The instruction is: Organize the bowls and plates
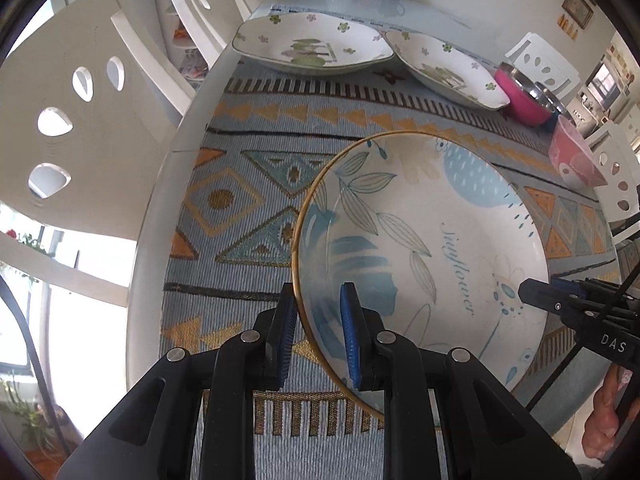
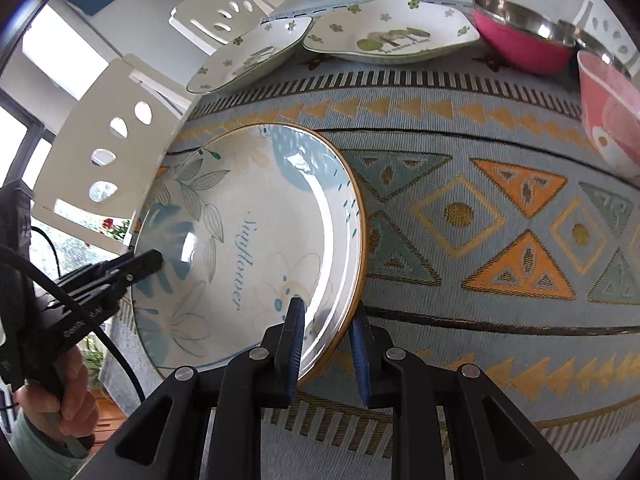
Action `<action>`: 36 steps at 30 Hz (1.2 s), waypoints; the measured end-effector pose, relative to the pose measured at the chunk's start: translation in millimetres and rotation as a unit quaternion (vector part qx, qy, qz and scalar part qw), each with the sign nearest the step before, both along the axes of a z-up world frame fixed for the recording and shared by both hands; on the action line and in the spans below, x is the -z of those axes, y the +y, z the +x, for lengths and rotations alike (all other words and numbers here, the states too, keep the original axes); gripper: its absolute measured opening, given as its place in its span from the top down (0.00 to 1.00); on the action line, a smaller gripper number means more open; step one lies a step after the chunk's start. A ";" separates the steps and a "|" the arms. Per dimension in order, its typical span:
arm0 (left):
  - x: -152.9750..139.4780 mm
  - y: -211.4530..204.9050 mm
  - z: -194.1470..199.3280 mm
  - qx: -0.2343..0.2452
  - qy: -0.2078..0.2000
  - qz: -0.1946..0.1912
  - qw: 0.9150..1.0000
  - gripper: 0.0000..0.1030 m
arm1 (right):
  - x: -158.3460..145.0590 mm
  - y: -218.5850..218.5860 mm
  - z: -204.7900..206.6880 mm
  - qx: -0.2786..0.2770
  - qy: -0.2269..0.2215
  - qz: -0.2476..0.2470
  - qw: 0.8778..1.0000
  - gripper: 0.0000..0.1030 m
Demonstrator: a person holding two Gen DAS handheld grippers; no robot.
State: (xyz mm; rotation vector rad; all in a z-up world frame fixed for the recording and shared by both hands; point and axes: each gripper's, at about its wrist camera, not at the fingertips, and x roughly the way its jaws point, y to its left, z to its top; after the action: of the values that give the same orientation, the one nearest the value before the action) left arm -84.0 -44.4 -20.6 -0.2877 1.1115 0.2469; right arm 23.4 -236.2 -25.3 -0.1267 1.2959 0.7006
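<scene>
A round white plate with blue leaves, the word "sunflower" and a gold rim (image 1: 432, 240) (image 2: 256, 240) lies on the patterned cloth. My left gripper (image 1: 320, 316) straddles its left rim, one blue pad outside and one inside, with a gap on each side. My right gripper (image 2: 328, 328) straddles the opposite rim the same way. Each gripper also shows in the other's view: the right one at the right edge of the left wrist view (image 1: 560, 304), the left one at the left edge of the right wrist view (image 2: 120, 272).
Two square white plates with green flowers (image 1: 312, 46) (image 1: 448, 68) sit at the far side of the cloth. A pink steel-lined bowl (image 1: 524, 98) and a pink patterned bowl (image 1: 576, 160) stand to the right. White chairs (image 1: 80, 92) line the left table edge.
</scene>
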 end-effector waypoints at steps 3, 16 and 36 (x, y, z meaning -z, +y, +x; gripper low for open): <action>-4.1 1.8 -2.2 0.005 -0.005 -0.005 1.000 0.81 | -1.0 1.6 -1.1 -0.006 -0.002 -0.009 1.000 0.79; -31.7 32.9 -15.5 -0.013 -0.032 -0.019 0.999 0.73 | -39.8 -23.4 29.1 0.060 -0.007 0.006 0.998 0.79; -110.9 65.2 74.1 -0.081 -0.125 -0.047 0.988 0.35 | -65.6 75.5 123.2 0.012 0.068 0.113 0.991 0.75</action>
State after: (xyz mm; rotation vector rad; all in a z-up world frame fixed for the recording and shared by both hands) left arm -9.8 20.8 90.3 -0.4820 0.8543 0.2949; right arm 146.6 -160.7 40.3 0.1220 1.3345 0.8428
